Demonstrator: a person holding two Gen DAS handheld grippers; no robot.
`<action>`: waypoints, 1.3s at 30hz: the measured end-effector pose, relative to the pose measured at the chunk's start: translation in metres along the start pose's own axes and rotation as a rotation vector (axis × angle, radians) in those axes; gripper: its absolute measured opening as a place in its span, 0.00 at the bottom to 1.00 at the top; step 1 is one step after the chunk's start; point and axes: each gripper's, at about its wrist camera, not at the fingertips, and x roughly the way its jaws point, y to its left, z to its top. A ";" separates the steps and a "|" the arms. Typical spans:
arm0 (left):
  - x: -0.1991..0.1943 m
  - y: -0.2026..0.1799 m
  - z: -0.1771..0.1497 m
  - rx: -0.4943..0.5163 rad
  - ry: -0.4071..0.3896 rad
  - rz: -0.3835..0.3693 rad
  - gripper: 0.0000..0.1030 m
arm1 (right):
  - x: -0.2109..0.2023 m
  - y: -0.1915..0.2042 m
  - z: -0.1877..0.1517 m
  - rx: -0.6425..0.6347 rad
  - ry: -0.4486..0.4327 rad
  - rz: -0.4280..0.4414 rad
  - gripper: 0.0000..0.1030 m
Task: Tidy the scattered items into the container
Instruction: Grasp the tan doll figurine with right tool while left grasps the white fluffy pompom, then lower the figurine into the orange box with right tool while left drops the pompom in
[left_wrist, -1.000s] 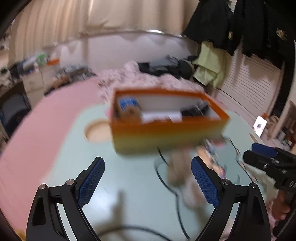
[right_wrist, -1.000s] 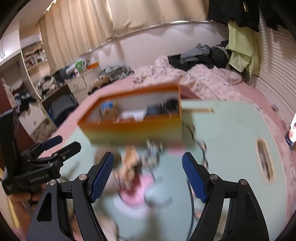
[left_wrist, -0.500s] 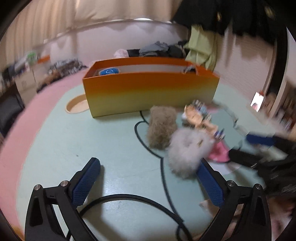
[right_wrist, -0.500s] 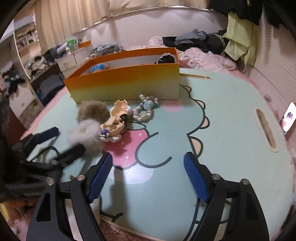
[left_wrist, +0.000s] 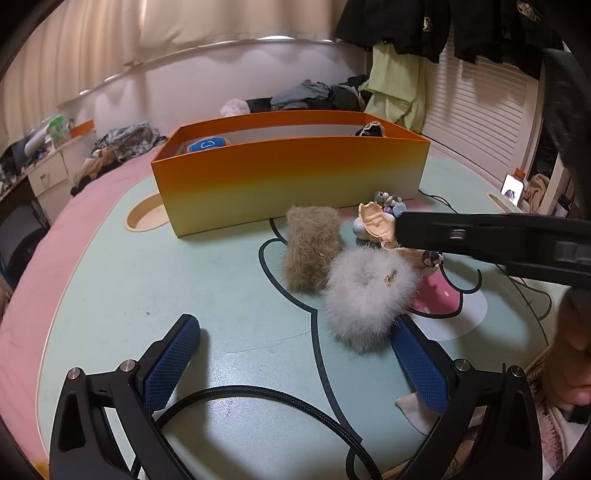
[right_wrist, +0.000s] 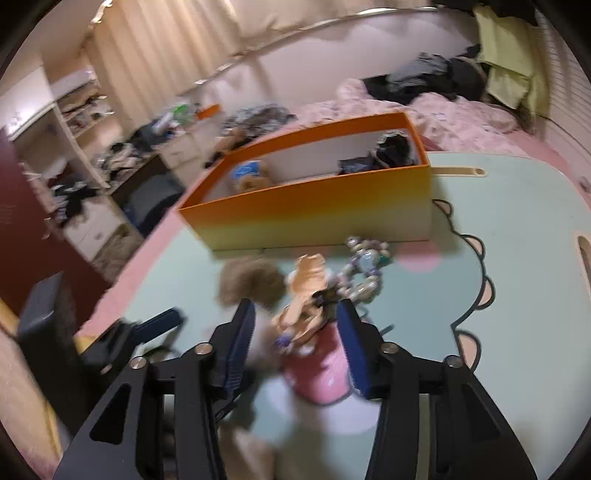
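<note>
Peach hair clip (right_wrist: 308, 291) between the open right claw's (right_wrist: 295, 332) fingers.

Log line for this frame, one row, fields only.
left gripper: open, near white fluffy scrunchie | right gripper: open, straddling peach hair clip | orange box: partly filled | brown scrunchie, beads: out

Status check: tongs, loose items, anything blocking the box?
Left tongs open, low beside white fluffy scrunchie. Right tongs open, straddling peach hair claw. Brown scrunchie, beads outside orange box. Nothing blocking.
</note>
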 end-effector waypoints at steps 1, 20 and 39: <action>0.000 0.000 0.000 0.000 0.000 0.000 0.99 | 0.007 -0.001 0.000 0.010 0.026 0.014 0.44; -0.009 -0.014 0.019 0.018 -0.033 -0.147 0.83 | -0.051 -0.010 -0.016 0.060 -0.292 0.004 0.32; -0.023 0.017 0.004 -0.103 -0.117 -0.039 0.34 | -0.030 0.014 -0.033 -0.102 -0.156 -0.103 0.32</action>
